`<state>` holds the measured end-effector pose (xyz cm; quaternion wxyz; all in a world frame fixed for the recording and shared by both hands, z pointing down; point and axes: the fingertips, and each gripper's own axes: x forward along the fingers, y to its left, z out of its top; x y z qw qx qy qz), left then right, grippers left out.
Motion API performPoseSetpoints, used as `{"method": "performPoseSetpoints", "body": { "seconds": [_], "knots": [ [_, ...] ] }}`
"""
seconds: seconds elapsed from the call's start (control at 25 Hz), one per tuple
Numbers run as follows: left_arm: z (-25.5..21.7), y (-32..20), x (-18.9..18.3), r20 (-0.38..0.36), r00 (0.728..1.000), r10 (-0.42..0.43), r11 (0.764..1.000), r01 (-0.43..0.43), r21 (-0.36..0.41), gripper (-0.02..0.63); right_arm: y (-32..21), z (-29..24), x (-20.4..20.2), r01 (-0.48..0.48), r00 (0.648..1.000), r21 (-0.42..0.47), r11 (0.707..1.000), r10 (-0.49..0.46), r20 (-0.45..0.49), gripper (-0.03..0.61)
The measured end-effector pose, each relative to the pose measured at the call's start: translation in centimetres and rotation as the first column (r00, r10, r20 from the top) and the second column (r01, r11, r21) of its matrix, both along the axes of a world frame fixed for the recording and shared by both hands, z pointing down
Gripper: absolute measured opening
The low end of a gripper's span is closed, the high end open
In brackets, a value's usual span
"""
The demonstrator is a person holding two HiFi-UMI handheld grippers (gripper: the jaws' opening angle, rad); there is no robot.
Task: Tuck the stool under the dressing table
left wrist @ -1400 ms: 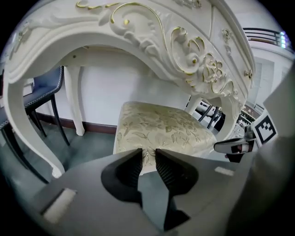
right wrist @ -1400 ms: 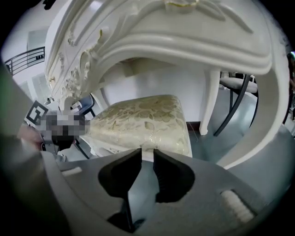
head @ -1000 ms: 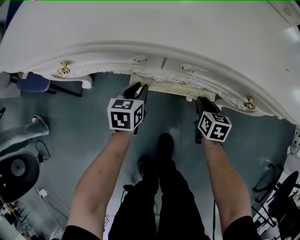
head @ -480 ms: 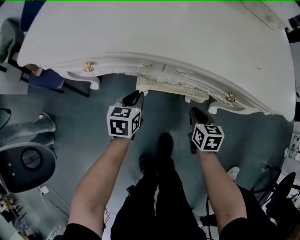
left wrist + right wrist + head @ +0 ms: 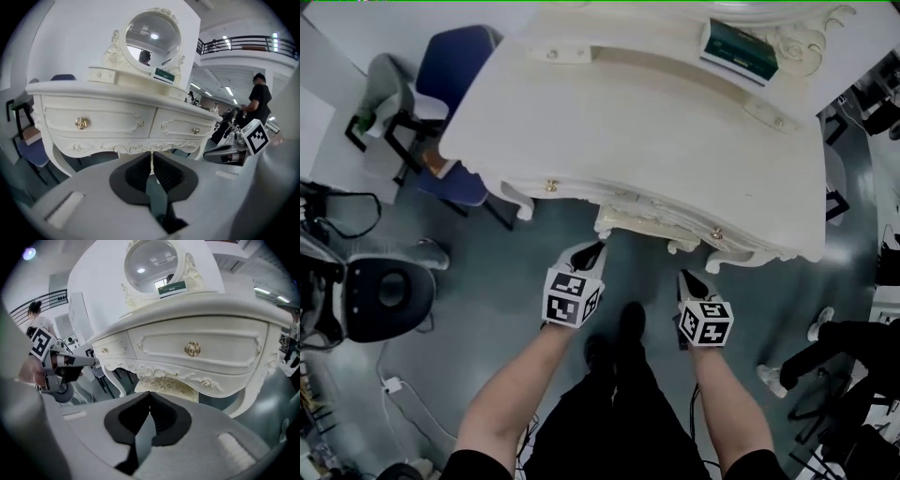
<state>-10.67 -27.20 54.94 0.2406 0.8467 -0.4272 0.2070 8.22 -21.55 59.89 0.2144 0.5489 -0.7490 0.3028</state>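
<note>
The stool (image 5: 642, 223) sits tucked under the front edge of the dressing table (image 5: 628, 122). In the head view we see only a cream slab of its seat poking out below the carved apron. The table's top is smooth, off-white and curved along the front, with small brass knobs on its drawers. The left gripper (image 5: 586, 255) and the right gripper (image 5: 692, 279) hang over the glossy grey floor (image 5: 487, 272), clear of the stool's front, each carrying a black-and-white marker cube.

In the left gripper view, we look at the table's scrolled front, a round brass knob (image 5: 81, 123) and the oval mirror (image 5: 152, 35) in its ornate frame. The left gripper's (image 5: 151, 157) dark ribbed pads have just been closing and leave only a hairline slit, with nothing between them.

In the right gripper view, the stool's seat (image 5: 164, 385) shows a pale, patterned fabric edge beneath the table's centre. The right gripper's (image 5: 149, 394) pads meet at the tips and hold nothing.
</note>
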Motion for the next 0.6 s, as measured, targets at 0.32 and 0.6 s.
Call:
{"method": "performPoseSetpoints", "body": {
  "seconds": [0.32,0.6],
  "knots": [
    [-10.2,2.8,-1.0,-0.053,0.999,-0.001,0.995,0.006,0.101,0.031,1.2,-11.1,-1.6,0.001,0.999,0.1,0.995,-0.006,0.042,0.003],
    [-17.0,6.0,-2.7,-0.115,0.993,-0.022,0.984,0.042,0.175,0.024,5.2,-17.9,-2.9,0.055,0.997,0.136,0.989,-0.063,0.051,0.002]
  ]
}}
